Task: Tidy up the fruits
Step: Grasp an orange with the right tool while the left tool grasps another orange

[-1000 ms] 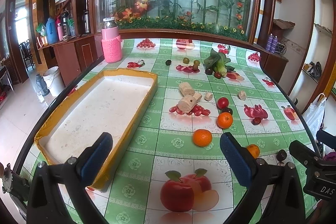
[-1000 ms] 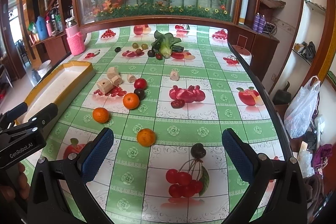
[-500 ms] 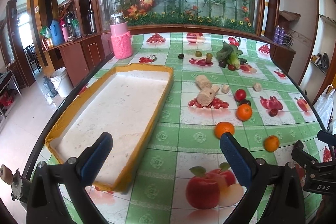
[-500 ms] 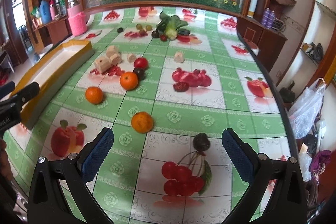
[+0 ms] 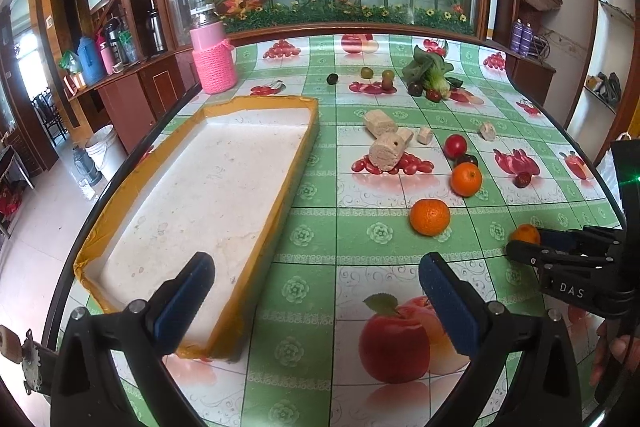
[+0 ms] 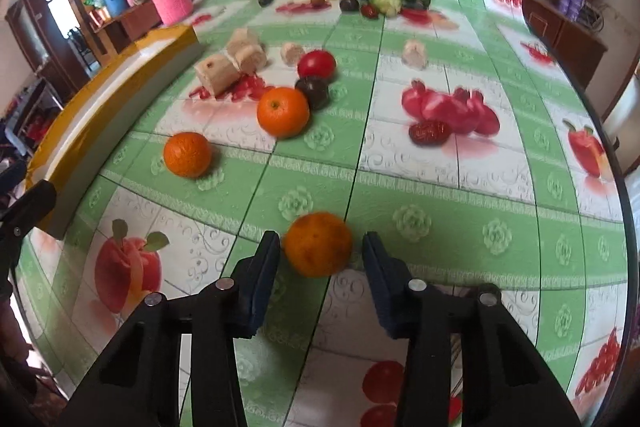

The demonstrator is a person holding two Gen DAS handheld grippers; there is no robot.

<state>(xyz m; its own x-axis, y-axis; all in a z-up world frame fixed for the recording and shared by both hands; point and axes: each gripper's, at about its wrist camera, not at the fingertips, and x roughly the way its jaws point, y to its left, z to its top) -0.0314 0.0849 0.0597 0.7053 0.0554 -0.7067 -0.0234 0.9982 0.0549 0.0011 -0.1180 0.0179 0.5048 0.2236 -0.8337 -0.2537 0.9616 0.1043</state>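
Your table (image 5: 320,251) w/ the green fruit-print cloth holds everything. The tray (image 5: 256,251), yellow-rimmed w/ white inside, lies along its left side. Your left gripper (image 5: 316,291) hangs spread wide, nothing between the pads, left pad over the tray's near corner. Your right gripper (image 6: 320,259) is narrowed around the nearest orange (image 6: 318,243); small gaps show on both sides, so it's not clamped. Two more oranges (image 6: 187,154) (image 6: 283,111) sit further out, well apart from the tray. A tomato (image 6: 316,63) and a dark plum (image 6: 313,91) lie just behind the far one.
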